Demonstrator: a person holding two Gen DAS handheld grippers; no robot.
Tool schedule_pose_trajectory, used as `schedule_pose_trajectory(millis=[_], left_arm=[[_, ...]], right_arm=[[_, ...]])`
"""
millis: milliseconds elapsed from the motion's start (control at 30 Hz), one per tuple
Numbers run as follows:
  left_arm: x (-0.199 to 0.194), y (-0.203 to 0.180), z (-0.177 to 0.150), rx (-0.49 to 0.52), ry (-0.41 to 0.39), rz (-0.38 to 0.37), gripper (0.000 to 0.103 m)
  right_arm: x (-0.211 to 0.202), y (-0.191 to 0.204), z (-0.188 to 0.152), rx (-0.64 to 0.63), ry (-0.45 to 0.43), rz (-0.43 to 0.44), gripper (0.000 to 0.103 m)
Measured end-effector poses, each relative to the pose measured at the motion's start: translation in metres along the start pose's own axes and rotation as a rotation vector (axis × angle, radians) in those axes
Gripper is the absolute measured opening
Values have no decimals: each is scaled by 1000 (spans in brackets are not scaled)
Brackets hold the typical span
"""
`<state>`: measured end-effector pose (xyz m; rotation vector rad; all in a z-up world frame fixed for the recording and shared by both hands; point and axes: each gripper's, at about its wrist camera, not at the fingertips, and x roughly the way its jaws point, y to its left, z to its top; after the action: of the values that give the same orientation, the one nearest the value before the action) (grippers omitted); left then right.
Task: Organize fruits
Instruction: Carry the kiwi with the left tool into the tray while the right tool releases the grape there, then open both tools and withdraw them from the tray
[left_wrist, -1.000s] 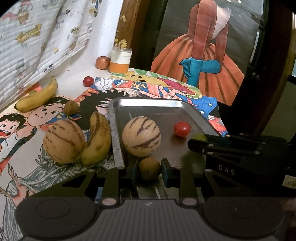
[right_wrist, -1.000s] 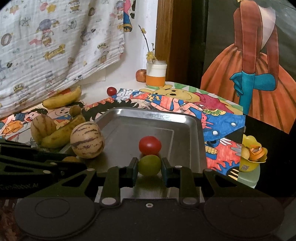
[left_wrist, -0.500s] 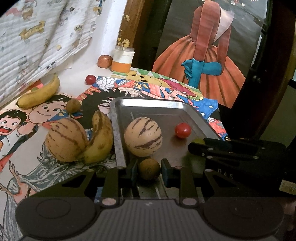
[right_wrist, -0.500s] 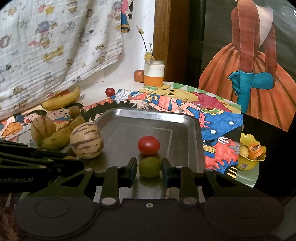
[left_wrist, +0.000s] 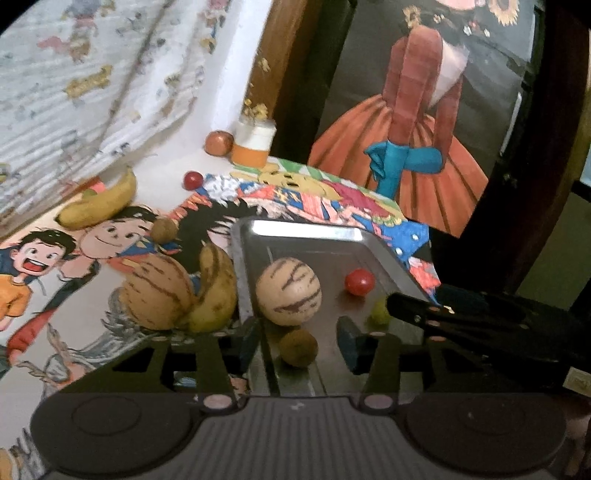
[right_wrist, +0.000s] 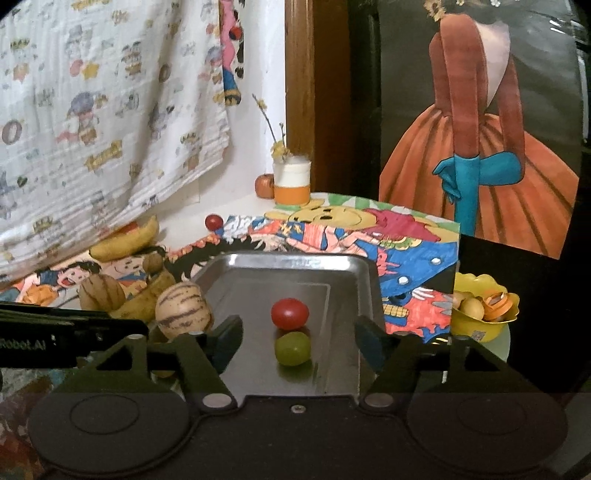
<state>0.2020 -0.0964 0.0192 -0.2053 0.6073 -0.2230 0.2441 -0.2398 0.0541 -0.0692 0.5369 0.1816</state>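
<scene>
Both grippers have let go since half a second ago; back then each one squeezed a small fruit, and now the fingers are spread wide with the fruit sitting loose between them.

From the left gripper outward: its jaws are apart and touch nothing; a little brown fruit rests on the near end of the tray; just behind it on the tray is a striped melon; further back on the tray is a red tomato.

From the right gripper outward: it is wide open too; a green grape lies free on the tray between its fingers, and the tomato sits just behind it, nearly touching.

So four fruits look to be on the tray; I think that part is done.

Off the tray, left of it on the picture cloth, more fruit waits: a second striped melon with a spotty banana leaning on it, right by the tray's left edge; another small brown fruit further back; a yellow banana well away by the hanging sheet; a small red fruit beyond the tray's far end; an apple by the orange and white cup.

I guess the job is less than half done; six fruits look left to fetch.
</scene>
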Motion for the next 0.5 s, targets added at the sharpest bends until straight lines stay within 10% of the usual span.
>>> schedule_pose_trajectory(millis=[500], left_arm=[[-58, 19, 3, -78, -150, 53, 102]], right_arm=[[-46, 15, 6, 25, -63, 18, 102]])
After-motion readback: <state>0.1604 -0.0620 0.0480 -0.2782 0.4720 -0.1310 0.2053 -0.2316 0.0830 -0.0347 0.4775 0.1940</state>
